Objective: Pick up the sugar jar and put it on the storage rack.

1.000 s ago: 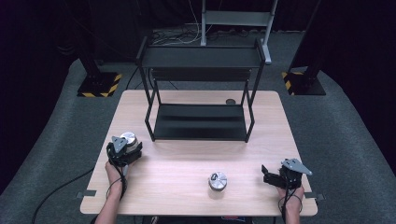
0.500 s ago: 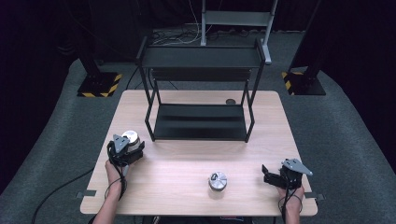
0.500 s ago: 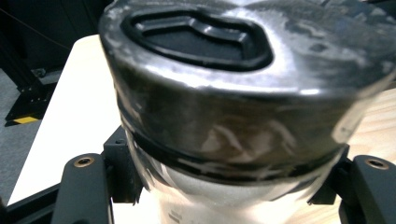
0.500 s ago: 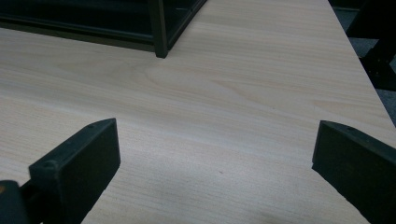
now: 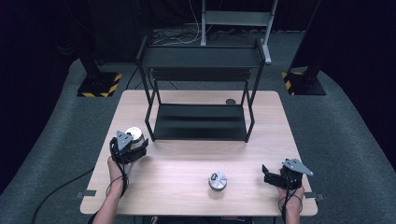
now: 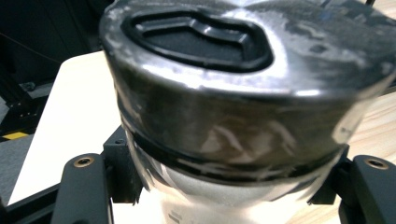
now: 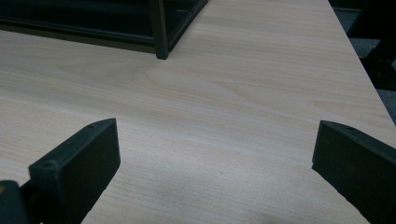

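Here I am holding the left hand-held gripper (image 5: 132,143) above the left side of the surface (image 5: 187,154), its jaws clamped on a silver can (image 5: 133,135) that is being carried clear of the wood. In the left gripper view the can (image 6: 243,107) is standing upright between the two black jaws, which are pressing against its lower wall from either side; its top is showing a bright metal rim around a black moulded inset. From the high view, the can is sitting just beside the front left post of the black metal rack (image 5: 201,88), which is occupying the middle and far part of the surface.

I am resting the right hand-held gripper (image 5: 269,175) low over the near right corner, its jaws standing wide apart with nothing between them. In the right gripper view the jaws are framing bare wood grain (image 7: 224,121), with the rack's corner post (image 7: 159,32) lying farther off at the upper left.

A second silver can (image 5: 217,180) is standing on the surface near the front edge, between the two hand-held grippers and closer to the right one, touching neither. A small dark disc (image 5: 230,101) is lying on the far side, by the rack's rear right leg.
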### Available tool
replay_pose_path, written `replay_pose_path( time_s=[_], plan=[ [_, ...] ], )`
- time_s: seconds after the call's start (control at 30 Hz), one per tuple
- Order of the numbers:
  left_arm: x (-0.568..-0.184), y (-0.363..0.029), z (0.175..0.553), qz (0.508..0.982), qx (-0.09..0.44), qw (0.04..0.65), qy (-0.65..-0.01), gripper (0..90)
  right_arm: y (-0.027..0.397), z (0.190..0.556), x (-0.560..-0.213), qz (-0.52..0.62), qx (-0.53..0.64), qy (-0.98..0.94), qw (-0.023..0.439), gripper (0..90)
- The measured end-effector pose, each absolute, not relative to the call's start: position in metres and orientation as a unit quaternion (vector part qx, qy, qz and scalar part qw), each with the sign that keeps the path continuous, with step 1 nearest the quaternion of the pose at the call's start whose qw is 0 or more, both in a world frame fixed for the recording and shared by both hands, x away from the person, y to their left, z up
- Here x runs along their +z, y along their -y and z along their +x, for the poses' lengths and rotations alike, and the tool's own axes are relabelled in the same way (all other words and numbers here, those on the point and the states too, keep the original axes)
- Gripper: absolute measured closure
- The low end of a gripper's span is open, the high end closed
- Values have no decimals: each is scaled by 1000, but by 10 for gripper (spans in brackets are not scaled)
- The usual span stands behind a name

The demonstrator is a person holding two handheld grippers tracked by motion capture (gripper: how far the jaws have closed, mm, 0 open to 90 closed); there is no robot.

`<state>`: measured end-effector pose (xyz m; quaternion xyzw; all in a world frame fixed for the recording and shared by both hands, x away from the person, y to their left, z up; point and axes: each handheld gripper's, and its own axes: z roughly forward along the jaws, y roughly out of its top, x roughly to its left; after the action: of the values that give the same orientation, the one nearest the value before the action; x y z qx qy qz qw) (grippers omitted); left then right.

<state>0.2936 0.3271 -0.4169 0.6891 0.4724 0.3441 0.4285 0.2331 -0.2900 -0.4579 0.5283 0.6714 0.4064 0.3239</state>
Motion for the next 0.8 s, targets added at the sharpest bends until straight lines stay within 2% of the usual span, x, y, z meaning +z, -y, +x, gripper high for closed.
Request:
replay_pose_path(
  time_s=[0.8],
  plan=[
    [-396, -315, 300, 705, 344, 432, -446, 304, 290, 233, -458, 531, 407, -670, 323, 0]
  ],
)
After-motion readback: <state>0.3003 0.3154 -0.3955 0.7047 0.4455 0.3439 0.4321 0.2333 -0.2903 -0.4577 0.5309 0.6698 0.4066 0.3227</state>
